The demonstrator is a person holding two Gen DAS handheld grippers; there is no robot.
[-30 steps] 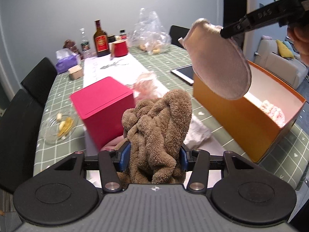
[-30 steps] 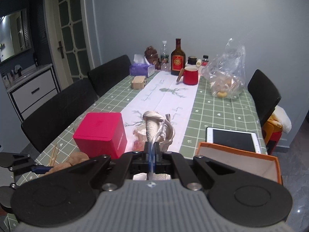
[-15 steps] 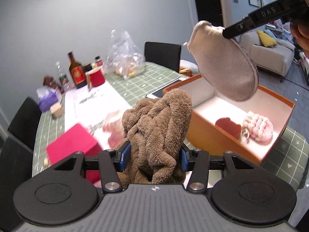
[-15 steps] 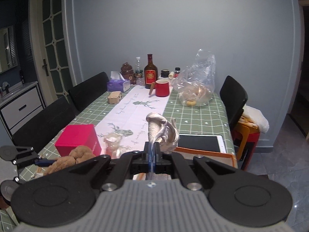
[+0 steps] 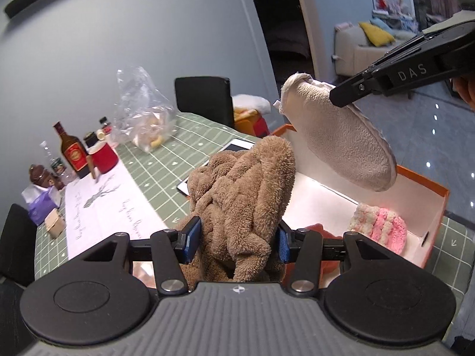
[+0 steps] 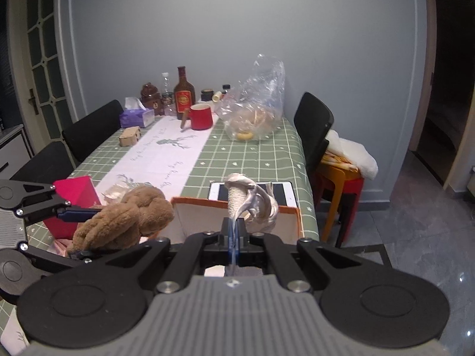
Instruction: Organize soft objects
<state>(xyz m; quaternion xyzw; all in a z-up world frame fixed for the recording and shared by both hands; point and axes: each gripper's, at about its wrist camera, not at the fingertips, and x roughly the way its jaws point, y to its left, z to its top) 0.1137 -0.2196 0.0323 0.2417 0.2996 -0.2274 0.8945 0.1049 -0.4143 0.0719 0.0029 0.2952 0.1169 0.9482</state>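
A fluffy brown towel [image 5: 246, 195] is clamped between the blue pads of the left gripper [image 5: 237, 237] and carried at the near edge of the orange box [image 5: 427, 184]. A beige slipper [image 5: 335, 136] is pinched at its rim by the fully closed right gripper [image 6: 234, 231] and held above the box, where a pink-and-white knitted piece [image 5: 380, 225] already lies. The carry-and-drop step appears to be in hand; next, each item should be lowered into the box and the jaws released.

Right tongs [image 6: 234, 231] clamped on beige pad [image 6: 251, 200] above orange box [image 6: 237, 206]. Left tongs [image 6: 74, 231] grip brown plush [image 6: 124, 219] left of box. Tablet [image 6: 252, 190] behind box on desk [image 6: 261, 154].
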